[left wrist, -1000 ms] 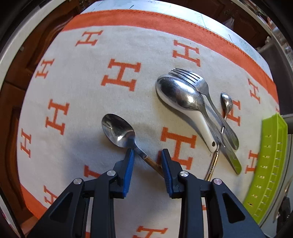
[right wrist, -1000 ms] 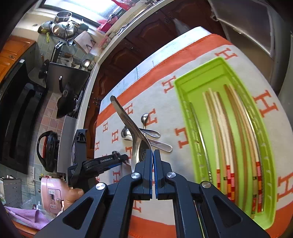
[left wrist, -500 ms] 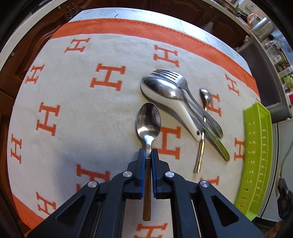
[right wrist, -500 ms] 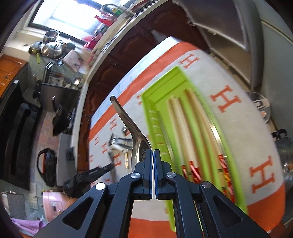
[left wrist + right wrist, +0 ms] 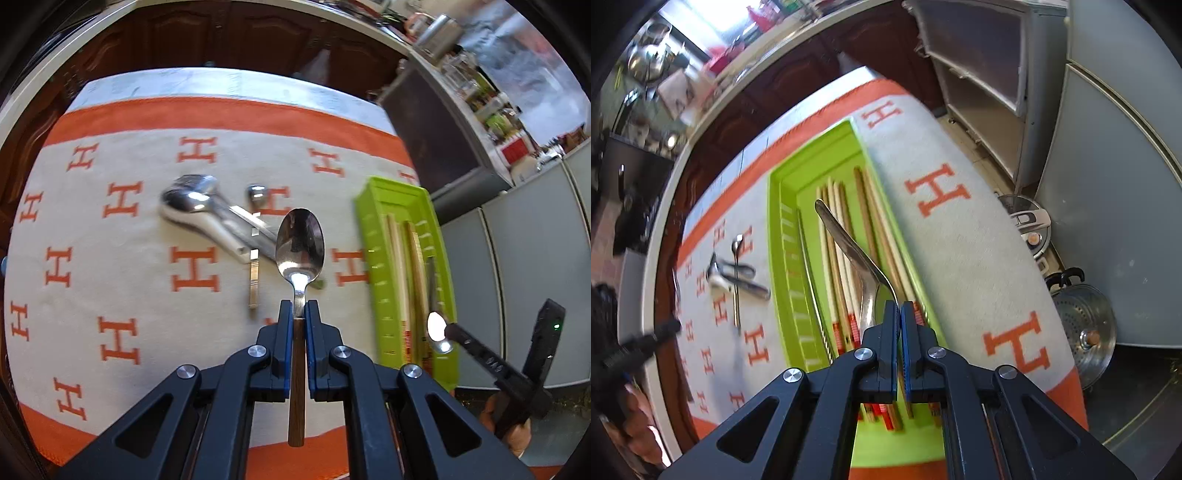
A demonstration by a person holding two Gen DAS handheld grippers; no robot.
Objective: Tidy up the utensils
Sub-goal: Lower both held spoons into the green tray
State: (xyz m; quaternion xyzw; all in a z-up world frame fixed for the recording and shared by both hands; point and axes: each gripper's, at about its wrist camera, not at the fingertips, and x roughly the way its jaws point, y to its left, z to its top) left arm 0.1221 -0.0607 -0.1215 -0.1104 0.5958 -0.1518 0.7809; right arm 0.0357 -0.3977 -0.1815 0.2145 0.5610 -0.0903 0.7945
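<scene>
My left gripper (image 5: 299,312) is shut on the brown wooden handle of a steel spoon (image 5: 300,243), held above the cloth with its bowl pointing away. My right gripper (image 5: 898,310) is shut on a plain steel spoon (image 5: 849,247) just behind its bowl, its handle slanting up over the green tray (image 5: 775,221). Several chopsticks (image 5: 842,236) lie lengthwise in that tray. From the left wrist view the right gripper (image 5: 448,328) hangs over the tray's (image 5: 369,236) near end. A white-handled ladle spoon (image 5: 192,208), a fork and a small spoon (image 5: 257,194) lie piled on the cloth.
A cream cloth with orange H marks (image 5: 192,269) covers the table; its orange border runs along the edges. Right of the table, on the floor, stand a steamer pot (image 5: 1086,328) and a cooker lid (image 5: 1030,221). Grey cabinets (image 5: 1108,184) stand close on the right.
My left gripper shut on the wooden-handled spoon and lifted it off the cloth, swinging toward the tray. My right gripper carried its steel spoon from over the cloth to above the tray.
</scene>
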